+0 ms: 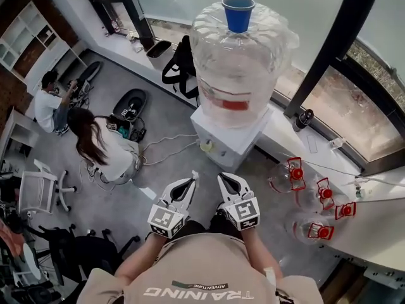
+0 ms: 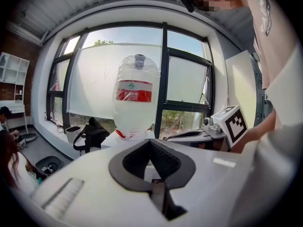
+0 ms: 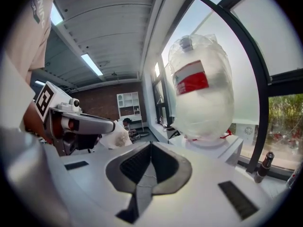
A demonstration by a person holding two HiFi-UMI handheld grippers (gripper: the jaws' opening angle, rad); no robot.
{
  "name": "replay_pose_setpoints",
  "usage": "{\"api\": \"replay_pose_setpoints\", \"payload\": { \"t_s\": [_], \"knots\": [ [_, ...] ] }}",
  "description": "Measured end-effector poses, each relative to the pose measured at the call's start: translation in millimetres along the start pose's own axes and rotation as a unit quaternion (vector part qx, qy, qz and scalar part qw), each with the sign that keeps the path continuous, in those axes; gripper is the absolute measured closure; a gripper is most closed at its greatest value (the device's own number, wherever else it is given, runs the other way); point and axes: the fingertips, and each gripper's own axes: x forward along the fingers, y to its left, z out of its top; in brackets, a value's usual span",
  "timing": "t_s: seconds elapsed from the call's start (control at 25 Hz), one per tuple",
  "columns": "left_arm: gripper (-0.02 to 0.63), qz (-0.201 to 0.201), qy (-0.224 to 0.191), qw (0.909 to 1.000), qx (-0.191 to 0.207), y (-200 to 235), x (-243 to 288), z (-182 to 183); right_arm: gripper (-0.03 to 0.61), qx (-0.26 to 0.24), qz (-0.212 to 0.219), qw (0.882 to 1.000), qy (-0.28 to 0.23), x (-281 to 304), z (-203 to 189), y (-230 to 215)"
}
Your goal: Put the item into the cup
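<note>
A large clear water bottle (image 1: 237,68) stands upside down on a white dispenser (image 1: 228,138) right in front of me. On top of it sits a small blue cup-like thing (image 1: 238,12); I cannot make out any loose item. My left gripper (image 1: 192,179) and right gripper (image 1: 223,178) are held side by side close to my body, pointing at the dispenser. Both are shut with nothing between the jaws. The left gripper view shows the left gripper (image 2: 150,142) and the bottle (image 2: 136,96) beyond. In the right gripper view, the right gripper (image 3: 150,144) points at the bottle (image 3: 201,93).
Several empty bottles with red caps (image 1: 316,198) lie along the white window sill (image 1: 297,147) at the right. Two people (image 1: 101,144) sit on the grey floor at the left, near an office chair (image 1: 41,192). A black backpack (image 1: 180,65) hangs behind the dispenser.
</note>
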Motion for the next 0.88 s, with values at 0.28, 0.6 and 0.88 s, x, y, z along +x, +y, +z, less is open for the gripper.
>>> {"api": "replay_pose_setpoints", "payload": {
  "t_s": [0.28, 0.6, 0.88],
  "knots": [
    [0.604, 0.006, 0.012, 0.9991, -0.041, 26.9, 25.0, -10.8, 0.567, 0.014, 0.016, 1.0, 0.01, 24.8, -5.9, -9.5],
    [0.604, -0.007, 0.027, 0.9971, -0.071, 67.3, 39.7, -37.7, 0.568, 0.019, 0.001, 0.999, 0.042, 59.0, -18.2, -1.3],
    [0.604, -0.029, 0.034, 0.9961, -0.076, 102.0, 65.4, -66.4, 0.566, 0.057, -0.018, 0.996, 0.063, 95.3, -53.9, -1.3]
  ]
}}
